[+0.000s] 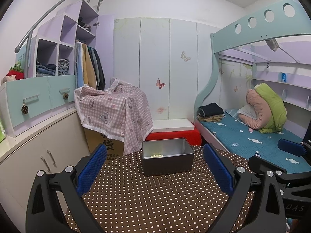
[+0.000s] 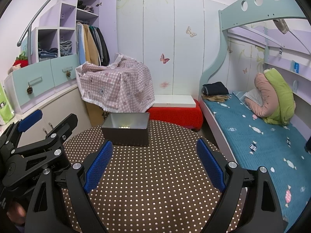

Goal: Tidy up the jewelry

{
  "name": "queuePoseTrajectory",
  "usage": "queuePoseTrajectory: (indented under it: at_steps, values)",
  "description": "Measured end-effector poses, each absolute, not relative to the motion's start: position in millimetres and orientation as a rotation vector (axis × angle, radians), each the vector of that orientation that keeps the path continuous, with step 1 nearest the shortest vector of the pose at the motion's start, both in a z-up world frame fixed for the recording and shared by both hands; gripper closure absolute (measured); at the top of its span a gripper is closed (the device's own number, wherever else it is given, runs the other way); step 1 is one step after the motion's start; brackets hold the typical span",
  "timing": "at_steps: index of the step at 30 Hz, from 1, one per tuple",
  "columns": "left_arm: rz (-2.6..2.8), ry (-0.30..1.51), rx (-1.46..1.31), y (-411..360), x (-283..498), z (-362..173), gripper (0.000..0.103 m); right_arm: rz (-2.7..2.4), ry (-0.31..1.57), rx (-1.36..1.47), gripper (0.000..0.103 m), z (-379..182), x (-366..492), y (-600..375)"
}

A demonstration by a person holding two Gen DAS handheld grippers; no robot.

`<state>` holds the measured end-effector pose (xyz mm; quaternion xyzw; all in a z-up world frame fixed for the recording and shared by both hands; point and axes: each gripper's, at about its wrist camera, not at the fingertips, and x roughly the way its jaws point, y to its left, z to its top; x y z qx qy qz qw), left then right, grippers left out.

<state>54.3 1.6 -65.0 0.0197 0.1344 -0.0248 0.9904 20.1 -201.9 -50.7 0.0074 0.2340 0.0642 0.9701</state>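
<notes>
Left wrist view takes in a bedroom: a white wardrobe (image 1: 155,68) with butterfly stickers fills the middle, a bunk bed (image 1: 252,136) with a teal cover runs down the right side, and lilac shelves (image 1: 58,44) with folded clothes stand at upper left. A pink checked cloth (image 1: 114,112) drapes a carton left of centre, beside a red stool (image 1: 175,137).

Across the lower half of the frame lies the round worktop (image 1: 155,194), brown with white dots. On its far edge, at centre, sits a dark tin box (image 1: 168,158), open at the top. A short string of pale beads (image 1: 155,156) lies inside, on the bottom near the front wall.

At the bottom, the left gripper (image 1: 155,167) has its blue fingers (image 1: 93,169) spread wide with nothing between them; the box shows in the gap but is well beyond the tips.

In the right wrist view the right gripper (image 2: 155,165) is likewise spread wide and empty above the worktop (image 2: 155,184), the box (image 2: 126,130) beyond it at upper centre, beads (image 2: 124,126) just visible inside. The left gripper (image 2: 48,122) shows at the left edge.
</notes>
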Motion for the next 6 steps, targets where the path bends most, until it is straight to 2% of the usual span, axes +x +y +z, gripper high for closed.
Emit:
queuePoseTrajectory:
  at_steps: [6]
  values:
    - [-0.045, 0.266, 0.038, 3.2, 55.6, -64.2, 0.007, 0.131, 0.472, 0.015, 0.018, -50.3, 20.4, -202.5]
